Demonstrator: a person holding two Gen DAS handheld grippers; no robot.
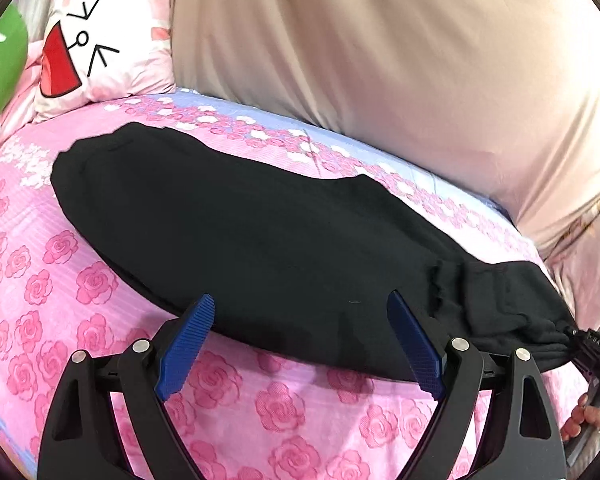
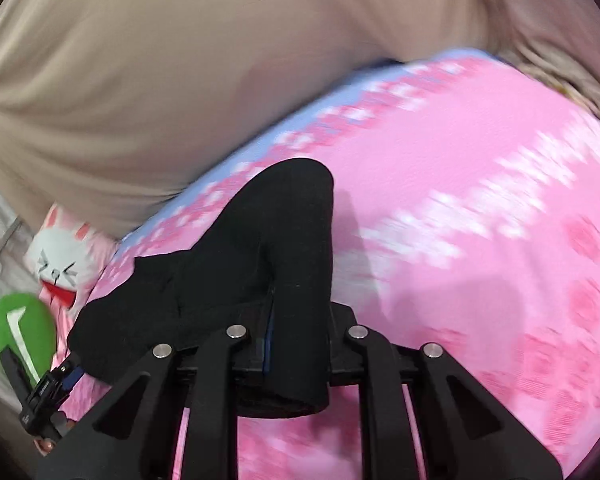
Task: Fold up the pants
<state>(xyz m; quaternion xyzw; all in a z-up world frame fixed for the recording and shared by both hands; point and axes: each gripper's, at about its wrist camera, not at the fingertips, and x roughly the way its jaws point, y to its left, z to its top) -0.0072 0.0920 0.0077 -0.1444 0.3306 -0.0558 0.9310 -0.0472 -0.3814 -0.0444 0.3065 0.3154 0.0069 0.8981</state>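
Left gripper point(image 1: 300, 344) spread, empty; right gripper point(image 2: 296, 320) clenched on one black pants point(image 1: 240, 232); two pillows.

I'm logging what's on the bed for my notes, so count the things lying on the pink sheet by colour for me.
Black: 1, the pants
Beige: 1, the big duvet
White and pink: 1, the cartoon pillow
Green: 1, a cushion, only partly in view
Total: 4 on the pink sheet

blurred: pink sheet point(image 2: 480, 208) | hidden: right gripper point(image 2: 270, 320) pads (under pants point(image 2: 260, 248))
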